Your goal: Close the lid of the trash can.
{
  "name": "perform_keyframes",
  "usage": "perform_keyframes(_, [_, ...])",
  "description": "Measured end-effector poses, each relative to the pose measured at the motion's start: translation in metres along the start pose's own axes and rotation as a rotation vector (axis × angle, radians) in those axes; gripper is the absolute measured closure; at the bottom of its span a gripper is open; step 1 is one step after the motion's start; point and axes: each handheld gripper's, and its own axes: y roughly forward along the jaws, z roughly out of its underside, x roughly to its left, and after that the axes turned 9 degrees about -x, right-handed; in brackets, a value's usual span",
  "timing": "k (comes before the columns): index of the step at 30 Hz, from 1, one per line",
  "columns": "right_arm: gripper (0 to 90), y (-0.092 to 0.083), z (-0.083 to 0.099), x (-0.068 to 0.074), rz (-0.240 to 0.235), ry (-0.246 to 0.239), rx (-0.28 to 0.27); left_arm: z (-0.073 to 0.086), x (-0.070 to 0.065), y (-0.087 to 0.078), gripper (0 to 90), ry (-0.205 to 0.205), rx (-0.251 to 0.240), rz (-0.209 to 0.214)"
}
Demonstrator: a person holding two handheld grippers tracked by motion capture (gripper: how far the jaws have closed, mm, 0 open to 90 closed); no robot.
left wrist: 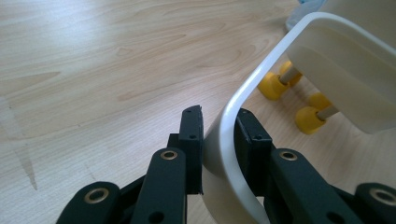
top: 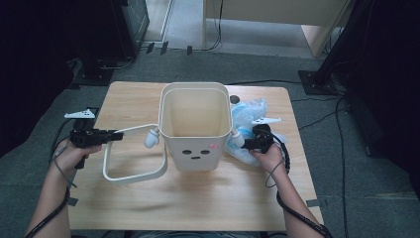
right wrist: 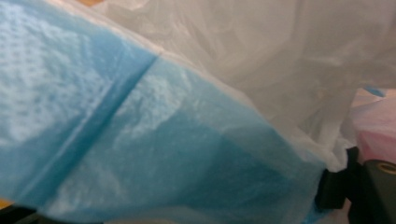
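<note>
While we are working at the wooden table [top: 198,198], the cream bin [top: 195,126] is standing upright at its centre. Our left gripper [top: 115,135] is clamping both jaws on the bin's white hoop handle [left wrist: 224,140]. Our right gripper [top: 245,143] is pushing into the blue plastic bag [right wrist: 140,140] beside the bin; we cannot tell its jaws' state
</note>
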Motion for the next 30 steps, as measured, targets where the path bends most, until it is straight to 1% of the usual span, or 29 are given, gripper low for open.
perform_keyframes(2, [26.2, 0.0, 0.0, 0.0, -0.002, 0.001, -0.002, -0.003, -0.001, -0.003, 75.1, 0.006, -0.002, -0.001])
perform_keyframes(6, [26.2, 0.0, 0.001, 0.0, -0.003, -0.005, -0.004, -0.012, -0.007, -0.009, 75.0, 0.024, 0.009, -0.016])
perform_keyframes(8, [26.2, -0.001, 0.001, 0.0, -0.003, -0.007, -0.007, -0.015, -0.009, -0.012, 74.9, 0.025, 0.005, -0.004])
perform_keyframes(10, [26.2, -0.001, 0.002, 0.0, -0.001, -0.009, -0.008, -0.019, -0.012, -0.016, 75.0, 0.018, 0.015, 0.004])
perform_keyframes(14, [26.1, 0.0, 0.001, 0.0, -0.001, -0.007, -0.005, -0.025, -0.015, -0.023, 74.9, 0.025, 0.015, 0.003])
perform_keyframes(17, [26.1, 0.0, 0.001, 0.0, -0.001, -0.008, -0.005, -0.028, -0.015, -0.029, 75.0, 0.028, 0.018, -0.005])
perform_keyframes(24, [26.1, 0.0, 0.001, 0.0, -0.001, -0.005, -0.005, -0.029, -0.013, -0.038, 74.8, 0.015, 0.027, -0.017])
perform_keyframes(30, [26.1, -0.001, 0.001, 0.0, -0.003, -0.006, -0.004, -0.029, -0.01, -0.046, 74.6, 0.021, 0.034, -0.033])
